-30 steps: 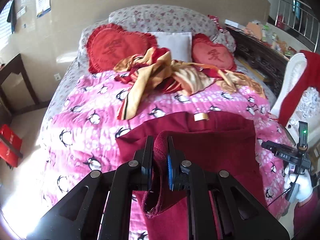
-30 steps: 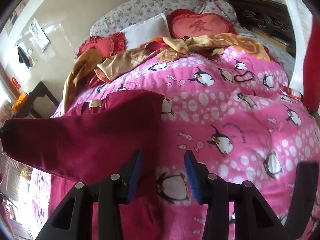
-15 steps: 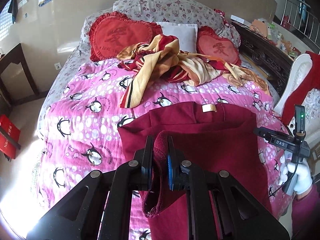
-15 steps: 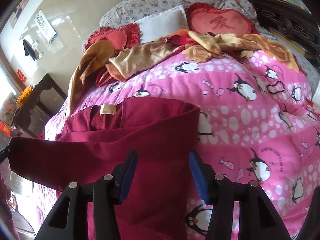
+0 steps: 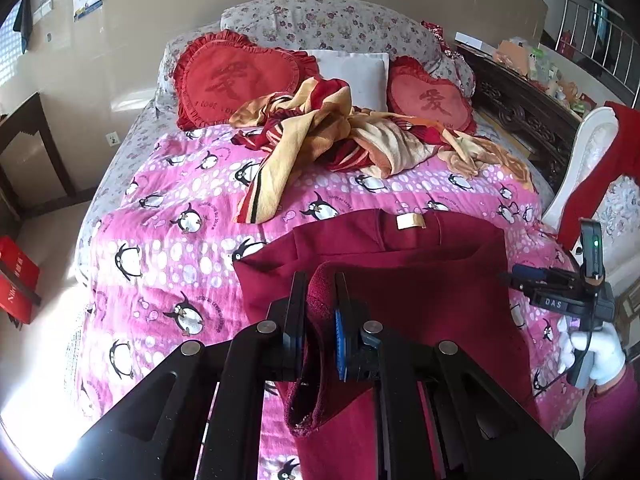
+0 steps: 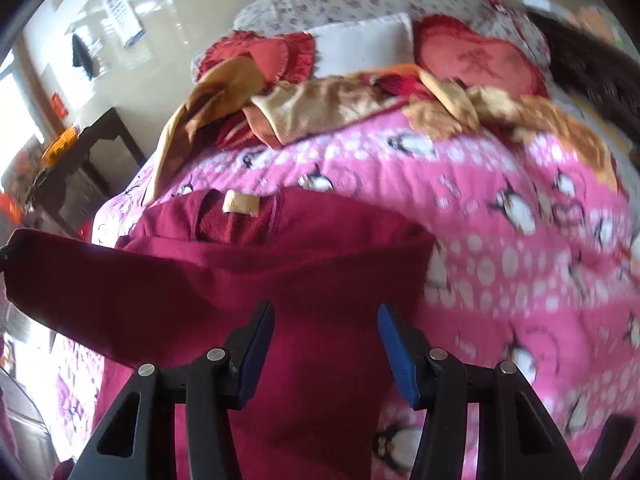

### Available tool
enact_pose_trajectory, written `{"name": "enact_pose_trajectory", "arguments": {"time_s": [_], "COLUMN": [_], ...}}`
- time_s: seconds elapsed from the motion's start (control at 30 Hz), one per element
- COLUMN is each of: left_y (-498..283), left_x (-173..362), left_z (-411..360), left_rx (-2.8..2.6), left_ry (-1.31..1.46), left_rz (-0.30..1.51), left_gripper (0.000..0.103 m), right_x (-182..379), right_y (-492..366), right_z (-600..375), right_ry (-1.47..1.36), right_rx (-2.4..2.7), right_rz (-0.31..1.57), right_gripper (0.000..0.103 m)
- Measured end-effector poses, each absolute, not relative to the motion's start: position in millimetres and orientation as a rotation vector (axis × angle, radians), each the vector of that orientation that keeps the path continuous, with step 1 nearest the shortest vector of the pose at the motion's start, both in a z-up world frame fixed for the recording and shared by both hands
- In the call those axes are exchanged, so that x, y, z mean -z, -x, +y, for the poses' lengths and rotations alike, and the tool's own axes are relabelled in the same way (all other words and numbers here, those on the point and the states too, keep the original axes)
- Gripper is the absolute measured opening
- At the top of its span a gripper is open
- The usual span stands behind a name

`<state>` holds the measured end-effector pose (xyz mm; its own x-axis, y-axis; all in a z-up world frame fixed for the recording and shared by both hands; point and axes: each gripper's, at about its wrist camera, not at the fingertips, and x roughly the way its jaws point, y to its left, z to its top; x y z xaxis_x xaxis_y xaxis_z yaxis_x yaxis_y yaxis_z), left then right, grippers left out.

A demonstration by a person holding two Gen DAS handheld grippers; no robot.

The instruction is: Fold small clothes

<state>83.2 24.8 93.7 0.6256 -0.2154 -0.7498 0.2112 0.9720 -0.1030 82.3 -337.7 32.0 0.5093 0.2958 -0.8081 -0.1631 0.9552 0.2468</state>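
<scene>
A dark red fleece garment (image 5: 420, 280) with a tan neck label (image 5: 411, 222) lies on the pink penguin quilt (image 5: 168, 248). My left gripper (image 5: 320, 312) is shut on a folded edge of the garment and holds it lifted above the bed. In the right wrist view the garment (image 6: 240, 280) fills the lower middle, with the lifted part stretching to the left edge. My right gripper (image 6: 326, 340) is open, its blue pads hovering over the garment's right side. It also shows at the right of the left wrist view (image 5: 520, 276), in a white-gloved hand.
A heap of yellow and red clothes (image 5: 332, 140) lies further up the bed. Two red heart cushions (image 5: 240, 80) and a white pillow (image 5: 356, 68) sit at the head. A dark carved cabinet (image 5: 520, 108) and a white chair (image 5: 592, 160) stand on the right, a red box (image 5: 16, 280) on the floor left.
Both grippers moved forward over the bed. The right gripper swung left from over the quilt to over the garment. The left stayed shut on the garment.
</scene>
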Motion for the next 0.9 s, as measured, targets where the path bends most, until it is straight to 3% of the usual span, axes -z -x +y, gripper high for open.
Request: {"name": "enact_pose_trajectory", "arguments": {"time_s": [0.23, 0.3, 0.37, 0.67, 0.8, 0.9], "left_y": [-89, -89, -89, -99, -107, -110], "left_x": [-86, -89, -94, -88, -65, -62], "left_z": [18, 14, 9, -14, -10, -2], "left_rx": [0.237, 0.241, 0.250, 0.299, 0.259, 0.244], "left_ry": [0.012, 0.017, 0.016, 0.023, 0.014, 0.045], "left_rz": [0.882, 0.879, 0.868, 0.862, 0.918, 0.923], "left_gripper": [0.010, 0.010, 0.010, 0.010, 0.010, 0.010], "right_x": [13, 26, 27, -4, -4, -20], "right_y": [-61, -65, -64, -41, -22, 0], "right_z": [-354, -357, -365, -408, -440, -419], "right_ry": [-0.290, -0.341, -0.377, -0.348, -0.491, -0.389], "right_rx": [-0.252, -0.266, -0.261, -0.144, -0.188, -0.285], "right_rz": [1.091, 1.096, 1.048, 0.920, 0.892, 0.880], "right_gripper": [0.055, 0.041, 0.020, 0.000, 0.002, 0.024]}}
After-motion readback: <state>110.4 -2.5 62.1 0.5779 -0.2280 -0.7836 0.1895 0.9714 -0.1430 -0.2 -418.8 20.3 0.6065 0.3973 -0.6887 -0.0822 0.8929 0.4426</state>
